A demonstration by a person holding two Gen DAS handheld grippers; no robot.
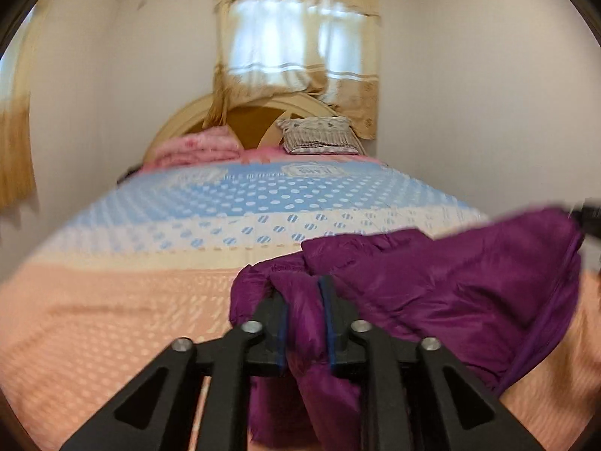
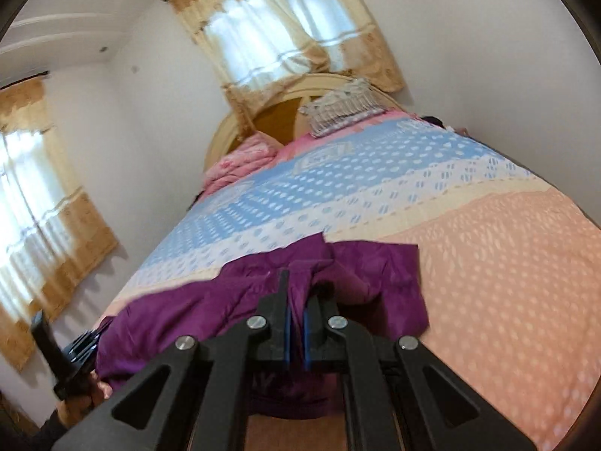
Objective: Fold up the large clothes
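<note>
Bed (image 1: 112, 300) carries everything – spread in bands: peach nearest, cream strip, white with blue dots, blue with white dots toward head. Rounded cream headboard (image 1: 210, 112) at far end, brown panel in middle. Folded pink blanket (image 1: 195, 148) on far left corner, touching headboard. Striped pillow (image 1: 319, 135) leaning against headboard on far right, well apart from blanket. Purple padded garment (image 1: 450, 282) on peach band at near right – bunched, partly lifted off spread.

Purple jacket (image 1: 432, 285): lower part cut off by frame bottom, blurred. Bedspread label (image 1: 304, 170), upper centre: text unreadable.
</note>
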